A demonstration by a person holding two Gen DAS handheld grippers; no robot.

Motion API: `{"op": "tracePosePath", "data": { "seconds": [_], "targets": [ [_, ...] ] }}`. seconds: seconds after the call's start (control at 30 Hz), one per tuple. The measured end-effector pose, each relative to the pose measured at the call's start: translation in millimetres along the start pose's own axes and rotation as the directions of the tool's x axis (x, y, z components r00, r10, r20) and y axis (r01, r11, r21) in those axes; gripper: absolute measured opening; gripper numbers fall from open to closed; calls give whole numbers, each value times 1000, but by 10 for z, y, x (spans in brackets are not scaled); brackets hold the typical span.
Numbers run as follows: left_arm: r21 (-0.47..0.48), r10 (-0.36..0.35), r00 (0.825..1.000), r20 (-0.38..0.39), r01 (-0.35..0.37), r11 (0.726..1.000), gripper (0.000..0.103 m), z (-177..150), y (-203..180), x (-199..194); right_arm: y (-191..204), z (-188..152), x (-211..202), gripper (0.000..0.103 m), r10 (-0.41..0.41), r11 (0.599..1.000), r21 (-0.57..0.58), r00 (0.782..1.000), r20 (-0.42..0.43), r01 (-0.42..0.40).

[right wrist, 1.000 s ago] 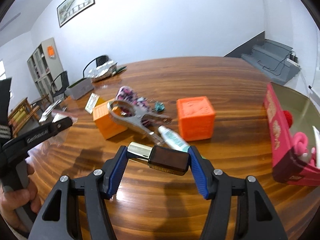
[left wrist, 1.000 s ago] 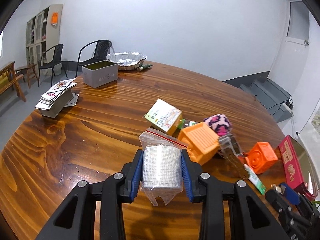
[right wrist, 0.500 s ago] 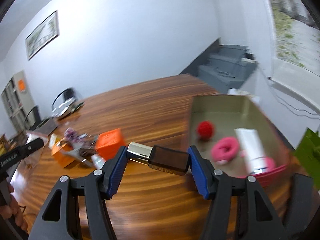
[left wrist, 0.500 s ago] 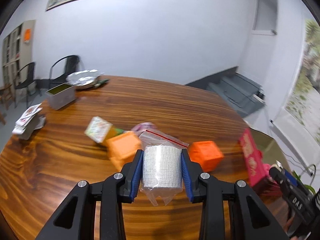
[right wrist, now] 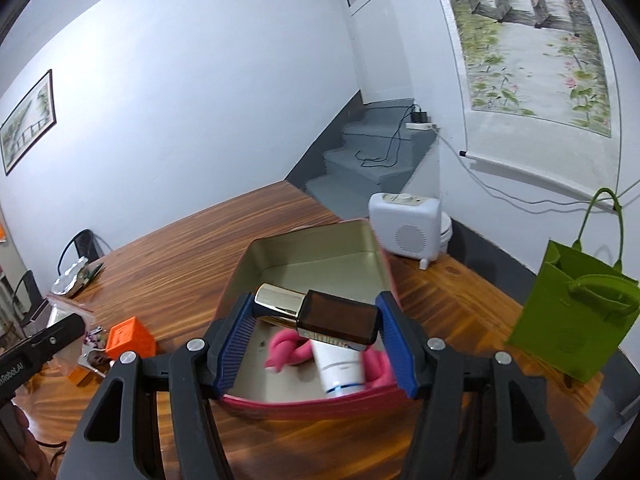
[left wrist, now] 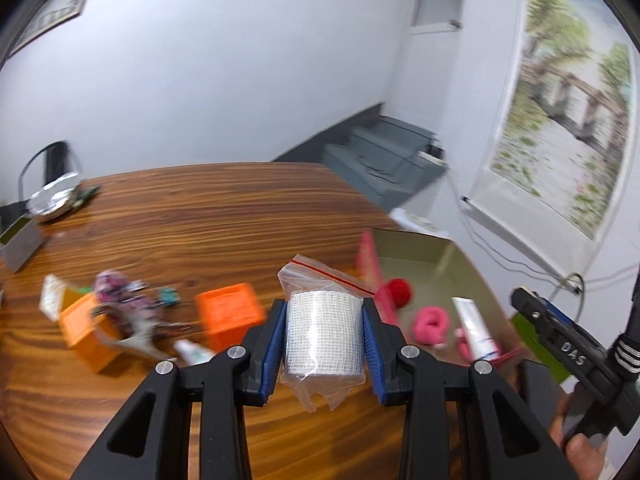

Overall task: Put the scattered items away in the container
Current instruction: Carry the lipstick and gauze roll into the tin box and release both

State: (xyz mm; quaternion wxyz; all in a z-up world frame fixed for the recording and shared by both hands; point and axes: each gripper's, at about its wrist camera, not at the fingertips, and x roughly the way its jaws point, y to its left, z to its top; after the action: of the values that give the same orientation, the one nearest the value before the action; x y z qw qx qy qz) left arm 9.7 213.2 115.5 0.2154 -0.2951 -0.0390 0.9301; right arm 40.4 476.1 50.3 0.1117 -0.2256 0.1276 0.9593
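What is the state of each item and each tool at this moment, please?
left tool: shut on the bagged gauze roll, held above the table
right tool: shut on the brown bottle, over the tin
pink tin: open, not full
white tube: lying in the tin
orange cube: on the table, outside the tin

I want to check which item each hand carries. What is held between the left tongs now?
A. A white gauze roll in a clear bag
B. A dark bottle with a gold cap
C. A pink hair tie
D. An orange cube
A: in the left wrist view, the left tongs press on both sides of the white gauze roll, which is inside a clear zip bag.
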Motion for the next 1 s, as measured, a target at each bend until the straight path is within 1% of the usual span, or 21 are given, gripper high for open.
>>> {"op": "tracePosePath", "data": {
  "seconds": [0.07, 0.23, 0.37, 0.5, 0.53, 0.57, 0.6, 0.63, 0.67, 0.7, 0.83, 1.0],
  "targets": [
    [28, -33, 999, -10, 33, 999, 37, 49, -185, 102, -49, 39, 11, 65, -10, 1000, -3, 1000, 5, 11],
    [83, -80, 997, -16, 81, 993, 37, 160, -536, 285, -145, 159, -2, 65, -20, 1000, -1, 1000, 11, 20],
    [102, -99, 995, -15, 100, 990, 37, 257, -701, 370, -174, 309, 51, 65, -8, 1000, -8, 1000, 16, 8],
    [121, -124, 991, -41, 129, 984, 38, 325, -817, 494, -155, 468, 142, 65, -2, 1000, -27, 1000, 28, 2],
    [129, -139, 989, -55, 145, 981, 44, 326, -855, 537, -147, 505, 171, 65, -1, 999, -32, 1000, 31, 2],
    [135, -150, 987, -65, 157, 978, 57, 321, -885, 566, -135, 531, 194, 66, 1, 999, -36, 1000, 31, 0],
    [140, -156, 985, -69, 165, 976, 78, 318, -909, 587, -133, 565, 234, 66, 8, 999, -39, 1000, 29, -6],
    [144, -156, 986, -62, 164, 976, 88, 305, -914, 587, -134, 603, 289, 68, 19, 999, -41, 1000, 19, -18],
    [147, -153, 987, -43, 158, 976, 97, 298, -918, 578, -135, 623, 333, 73, 33, 999, -39, 999, 7, -33],
    [150, -154, 987, -34, 157, 976, 97, 287, -914, 567, -145, 641, 385, 76, 51, 998, -31, 999, -6, -51],
    [131, -145, 989, -31, 147, 980, 97, 273, -814, 550, -198, 629, 460, 76, 67, 998, -9, 997, -29, -67],
    [49, -117, 992, -43, 119, 992, 97, 278, -572, 570, -220, 595, 454, 77, 73, 997, 16, 997, -33, -72]
  ]
}}
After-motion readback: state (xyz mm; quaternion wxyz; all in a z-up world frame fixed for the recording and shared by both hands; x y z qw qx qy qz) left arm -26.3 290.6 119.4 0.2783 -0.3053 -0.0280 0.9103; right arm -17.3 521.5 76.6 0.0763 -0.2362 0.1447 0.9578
